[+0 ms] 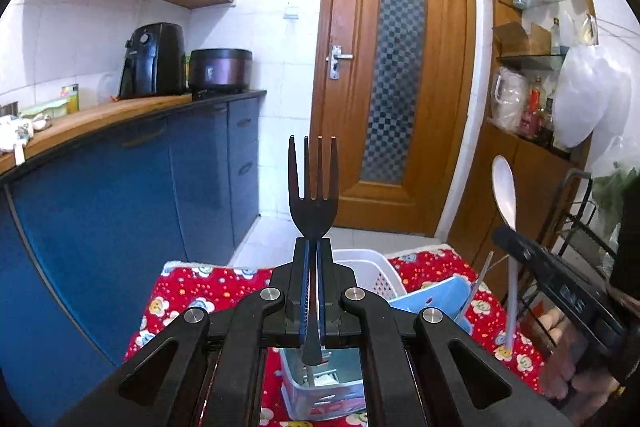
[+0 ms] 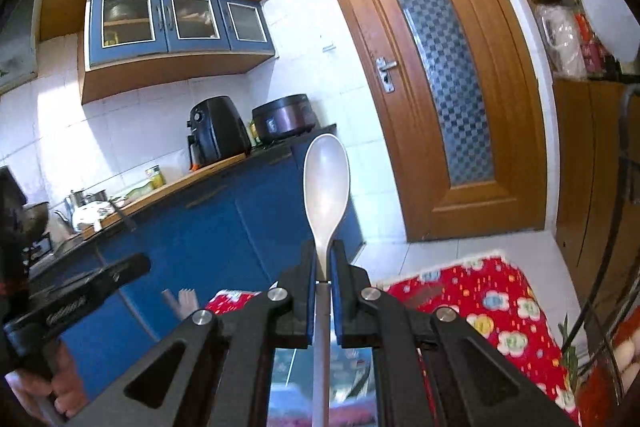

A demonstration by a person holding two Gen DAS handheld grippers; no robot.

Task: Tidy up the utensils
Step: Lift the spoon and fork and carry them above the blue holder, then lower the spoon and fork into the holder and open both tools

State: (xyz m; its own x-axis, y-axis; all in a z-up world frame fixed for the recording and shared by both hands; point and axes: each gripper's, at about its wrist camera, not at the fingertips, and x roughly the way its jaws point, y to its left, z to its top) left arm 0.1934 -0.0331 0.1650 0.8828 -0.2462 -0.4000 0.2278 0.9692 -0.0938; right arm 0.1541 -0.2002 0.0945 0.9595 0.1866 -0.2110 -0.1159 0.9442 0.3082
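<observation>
Fork clamped upright in left gripper; white spoon clamped in right gripper. Both held above baskets on red cloth. Neither placed yet, apparently mid-task.

Both wrist views face the wooden door.

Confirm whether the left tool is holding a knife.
No: the left tool is shut on a black fork, tines pointing up.

Baskets on red floral cloth
</observation>
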